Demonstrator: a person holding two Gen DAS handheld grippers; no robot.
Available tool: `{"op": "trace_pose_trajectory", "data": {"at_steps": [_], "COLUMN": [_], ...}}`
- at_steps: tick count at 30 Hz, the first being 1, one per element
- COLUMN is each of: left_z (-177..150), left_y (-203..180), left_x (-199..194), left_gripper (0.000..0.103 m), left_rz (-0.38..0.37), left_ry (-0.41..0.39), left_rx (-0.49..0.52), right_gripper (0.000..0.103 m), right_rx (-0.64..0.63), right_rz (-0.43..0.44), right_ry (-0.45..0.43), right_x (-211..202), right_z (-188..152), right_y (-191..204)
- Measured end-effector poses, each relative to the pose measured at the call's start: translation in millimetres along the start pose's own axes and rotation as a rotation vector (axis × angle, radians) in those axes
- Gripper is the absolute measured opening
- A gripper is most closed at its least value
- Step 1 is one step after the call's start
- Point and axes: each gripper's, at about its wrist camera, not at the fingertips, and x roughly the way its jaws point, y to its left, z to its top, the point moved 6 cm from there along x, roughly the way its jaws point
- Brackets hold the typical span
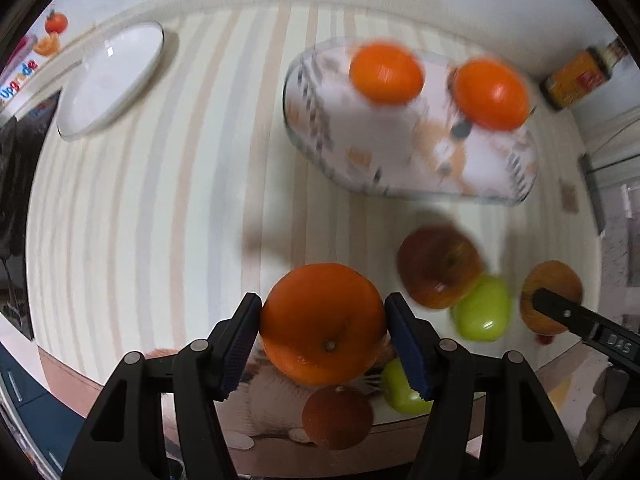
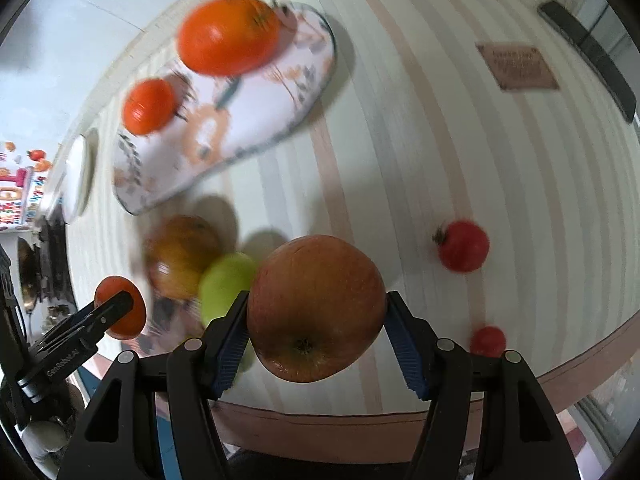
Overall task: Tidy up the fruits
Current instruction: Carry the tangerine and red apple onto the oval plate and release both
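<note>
The striped table (image 1: pixel 160 208) is serving as the sorting ground, and its largest item, the patterned oval platter (image 1: pixel 360 152), is sitting toward the far side with two oranges (image 1: pixel 386 73) already resting on it, so it is probably acting as the collecting place for oranges. A plain white plate (image 1: pixel 108 80) is lying far left with nothing on it, perhaps waiting for another kind of fruit.

The left gripper (image 1: pixel 323 322) is clamping a third orange (image 1: pixel 323 322) between its blue pads above the near edge, most likely bringing it to join the pair on the platter. The right gripper (image 2: pixel 316 308) is gripping a reddish-brown apple (image 2: pixel 316 308) by its sides, stem end toward the camera, lifted clear of the cloth.

Between the two grippers, a red apple (image 1: pixel 438 266) and a green apple (image 1: pixel 482 307) are touching each other, unsorted. Two small red fruits, probably tomatoes (image 2: pixel 463 245), are lying well apart on the near right.
</note>
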Motion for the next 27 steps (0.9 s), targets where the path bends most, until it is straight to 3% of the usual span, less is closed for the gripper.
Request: {"op": "trace_pose_trajectory", "data": {"at_steps": [6, 12, 19, 27], "left_z": [60, 112, 128, 126], "left_y": [7, 10, 15, 8], "left_x": [-27, 8, 46, 57], "left_gripper": [0.062, 0.062, 0.062, 0.063], "left_rz": [-0.025, 0.017, 0.033, 0.079], "left_ry": [-0.050, 0.008, 0.096, 0.106], "left_rx": [0.012, 0.015, 0.002, 0.031], "right_gripper": [0.068, 0.068, 0.068, 0.069], "right_rx": [-0.060, -0.115, -0.155, -0.129], "right_rz": [0.007, -0.082, -0.174, -0.169], "right_ry": [-0.058, -0.047, 0.011, 0.028], "right_x": [-20, 1, 31, 35], "right_z": [56, 109, 125, 128], "right_y": [34, 54, 54, 47]}}
